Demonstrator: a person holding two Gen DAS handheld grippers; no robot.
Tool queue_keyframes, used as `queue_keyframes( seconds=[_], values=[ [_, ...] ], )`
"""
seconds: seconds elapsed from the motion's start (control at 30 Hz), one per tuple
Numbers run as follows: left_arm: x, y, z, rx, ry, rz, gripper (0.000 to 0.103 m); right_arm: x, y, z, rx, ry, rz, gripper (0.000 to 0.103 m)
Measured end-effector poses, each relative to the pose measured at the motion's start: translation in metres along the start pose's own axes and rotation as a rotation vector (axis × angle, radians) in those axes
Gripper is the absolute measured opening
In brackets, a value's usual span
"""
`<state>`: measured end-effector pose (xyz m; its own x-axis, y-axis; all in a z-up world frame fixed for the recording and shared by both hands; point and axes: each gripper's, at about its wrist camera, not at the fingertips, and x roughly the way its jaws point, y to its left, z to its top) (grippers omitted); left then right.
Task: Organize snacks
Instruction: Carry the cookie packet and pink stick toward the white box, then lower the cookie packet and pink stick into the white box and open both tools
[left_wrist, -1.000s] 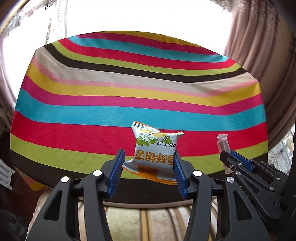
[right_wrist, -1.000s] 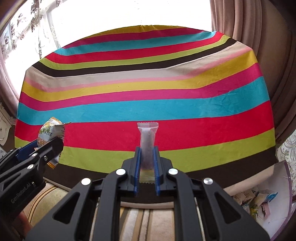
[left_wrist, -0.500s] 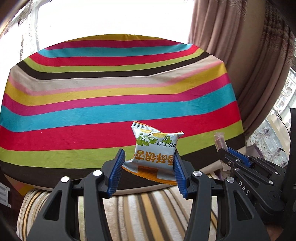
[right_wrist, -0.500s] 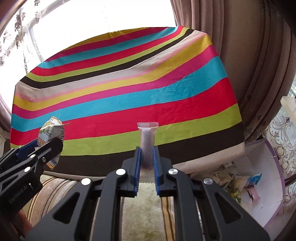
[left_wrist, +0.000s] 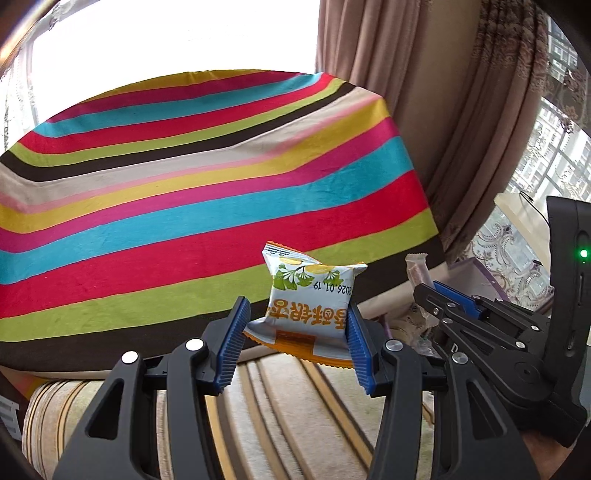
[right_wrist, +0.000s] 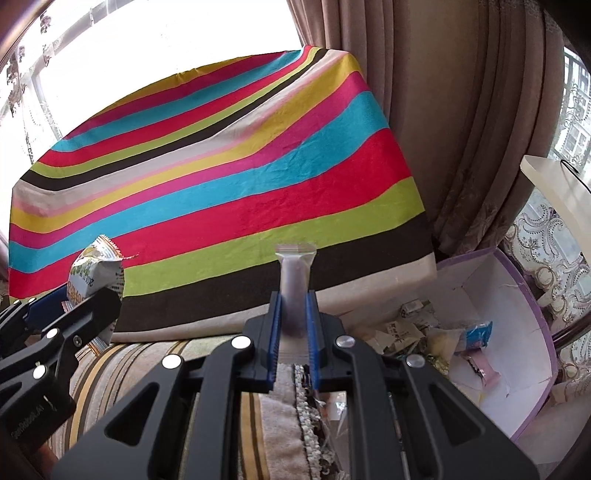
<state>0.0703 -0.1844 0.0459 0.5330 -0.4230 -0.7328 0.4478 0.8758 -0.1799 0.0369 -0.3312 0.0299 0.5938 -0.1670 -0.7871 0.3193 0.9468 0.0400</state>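
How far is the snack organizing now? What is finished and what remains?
Several wrapped snacks already lie in the white box beside the striped table, whose visible top shows none. In hand: the left gripper clamps a white snack packet, the right gripper a narrow clear-wrapped bar. Left: probably dropping both into the box.

White snack pouch (left_wrist: 308, 301), clear stick (right_wrist: 294, 291), upright

The stick packet's (right_wrist: 294, 291) lower end is hidden between the right gripper's (right_wrist: 293, 334) pads; small wrappers (right_wrist: 402, 330) in the white box (right_wrist: 517, 317) to its right are perhaps too small to read; the box's near rim is cut off.
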Motion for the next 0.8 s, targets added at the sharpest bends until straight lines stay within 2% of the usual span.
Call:
queue_keyframes(
  seconds=[0.37,0.8],
  values=[
    [0.015,-0.041,-0.004,0.064,0.049,-0.095,0.049,-0.004,-0.05,-0.012,0.088,0.007,-0.072,0.013],
    [0.031,-0.073,-0.006,0.097,0.097,-0.141,0.049,-0.008,-0.091,-0.031,0.137,0.017,-0.121,0.013]
  ],
)
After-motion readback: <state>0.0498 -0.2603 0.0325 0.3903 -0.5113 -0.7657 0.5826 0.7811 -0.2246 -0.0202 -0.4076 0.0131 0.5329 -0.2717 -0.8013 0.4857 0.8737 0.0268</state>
